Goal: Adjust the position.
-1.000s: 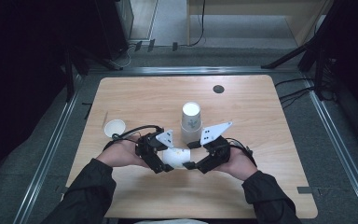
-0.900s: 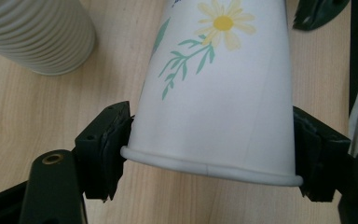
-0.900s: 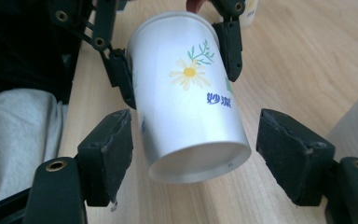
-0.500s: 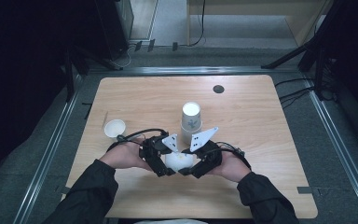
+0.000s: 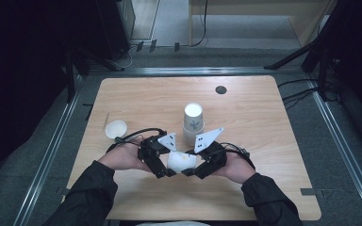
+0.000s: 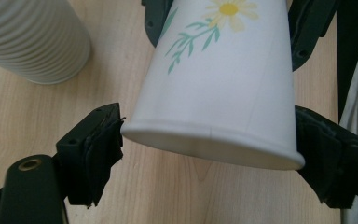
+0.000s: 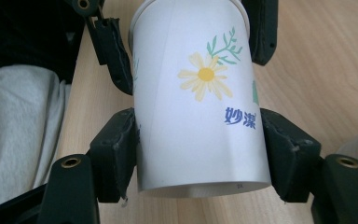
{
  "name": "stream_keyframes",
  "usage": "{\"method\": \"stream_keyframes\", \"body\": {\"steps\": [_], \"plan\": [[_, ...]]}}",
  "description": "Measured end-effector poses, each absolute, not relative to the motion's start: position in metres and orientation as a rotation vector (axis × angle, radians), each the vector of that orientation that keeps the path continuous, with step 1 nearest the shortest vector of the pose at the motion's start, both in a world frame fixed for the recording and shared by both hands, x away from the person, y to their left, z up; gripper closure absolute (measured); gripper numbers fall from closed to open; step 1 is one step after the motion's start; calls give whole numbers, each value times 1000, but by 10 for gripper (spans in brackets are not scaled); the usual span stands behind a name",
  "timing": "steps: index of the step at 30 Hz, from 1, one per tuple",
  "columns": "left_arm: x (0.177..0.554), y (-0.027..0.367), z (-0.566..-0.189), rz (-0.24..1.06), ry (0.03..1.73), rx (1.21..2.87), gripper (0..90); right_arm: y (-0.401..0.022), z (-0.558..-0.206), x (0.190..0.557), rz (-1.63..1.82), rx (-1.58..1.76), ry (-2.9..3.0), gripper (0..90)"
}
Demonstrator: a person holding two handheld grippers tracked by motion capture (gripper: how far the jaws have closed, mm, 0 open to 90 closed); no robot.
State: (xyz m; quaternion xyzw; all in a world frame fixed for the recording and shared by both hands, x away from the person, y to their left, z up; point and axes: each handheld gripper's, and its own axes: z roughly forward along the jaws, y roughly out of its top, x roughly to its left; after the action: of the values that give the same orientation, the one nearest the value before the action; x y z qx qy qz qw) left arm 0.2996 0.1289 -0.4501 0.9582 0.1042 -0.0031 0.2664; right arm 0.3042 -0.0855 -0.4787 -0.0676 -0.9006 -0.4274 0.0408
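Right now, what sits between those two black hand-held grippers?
A white paper cup with a daisy print lies sideways between the left gripper and right gripper, seen from the high view.

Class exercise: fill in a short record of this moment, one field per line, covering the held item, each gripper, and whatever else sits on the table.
Held item: daisy-print paper cup, lying sideways between both grippers
Left gripper: jaws have just been opening; left pad at the cup's rim, grip loosened
Right gripper: jaws have just been closing; pads press the cup's base end
Behind: ribbed cup stack, upright
Left side: small white cup
Surface: wooden table
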Motion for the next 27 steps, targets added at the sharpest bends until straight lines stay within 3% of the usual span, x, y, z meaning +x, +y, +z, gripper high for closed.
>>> {"method": "stream_keyframes", "body": {"steps": [14,27], "plan": [[298,145,-436,-61,367,2342,134,-106,-459,304,-1488,-278,-2642,332],[296,144,-433,-87,365,2235,145,-105,-458,305,-1516,-269,-2556,331]]}}
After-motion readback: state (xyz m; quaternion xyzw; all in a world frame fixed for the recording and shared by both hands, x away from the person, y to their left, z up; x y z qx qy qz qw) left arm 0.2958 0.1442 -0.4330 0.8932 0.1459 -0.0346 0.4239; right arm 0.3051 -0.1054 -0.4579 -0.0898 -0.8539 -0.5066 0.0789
